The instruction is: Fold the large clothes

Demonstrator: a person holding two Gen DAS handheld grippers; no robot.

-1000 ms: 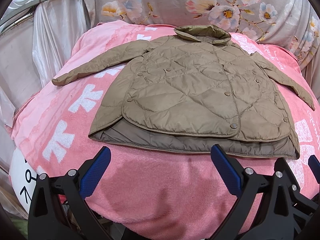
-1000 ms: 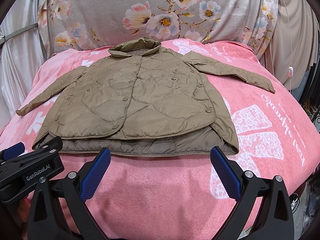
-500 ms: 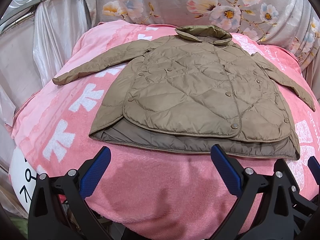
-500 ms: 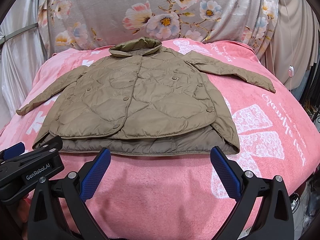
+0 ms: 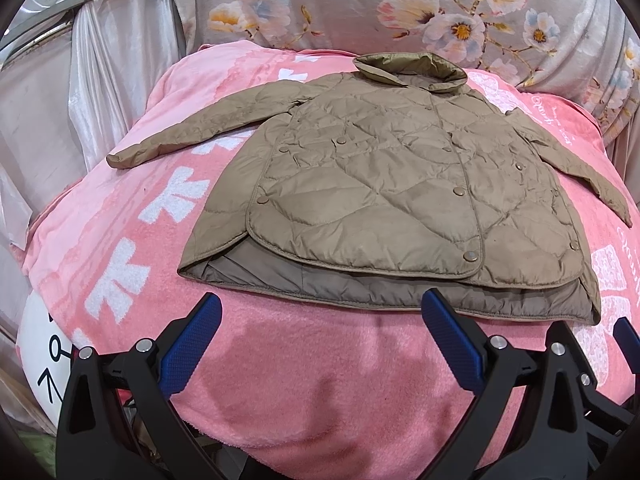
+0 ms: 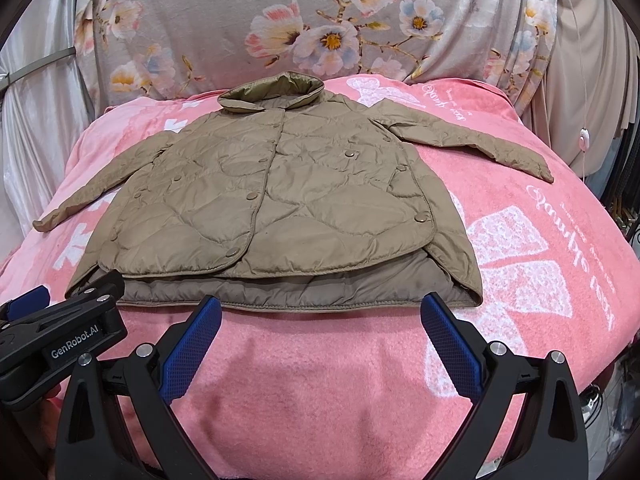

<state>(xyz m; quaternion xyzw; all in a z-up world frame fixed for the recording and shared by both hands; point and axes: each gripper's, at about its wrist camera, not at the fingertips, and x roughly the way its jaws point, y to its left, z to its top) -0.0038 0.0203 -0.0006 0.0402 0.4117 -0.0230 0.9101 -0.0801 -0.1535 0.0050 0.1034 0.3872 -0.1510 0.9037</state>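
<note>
A tan quilted jacket (image 5: pixel 384 188) lies flat and face up on a pink blanket (image 5: pixel 304 380), collar far, hem near, both sleeves spread out to the sides. It also shows in the right wrist view (image 6: pixel 280 204). My left gripper (image 5: pixel 320 336) is open and empty, hovering just short of the hem's left half. My right gripper (image 6: pixel 320 336) is open and empty, just short of the hem's right half. The left gripper's body (image 6: pixel 60 340) shows at the left edge of the right wrist view.
The pink blanket (image 6: pixel 520 248) with white bow prints covers a raised, rounded surface. A grey floral cloth (image 6: pixel 320 24) hangs behind it. Shiny white drapes (image 5: pixel 80 100) hang at the left. A cable with a switch (image 6: pixel 585 138) hangs at the right.
Both grippers have eased slightly; the jacket appears marginally lower in the views. Nothing was grasped or moved.
</note>
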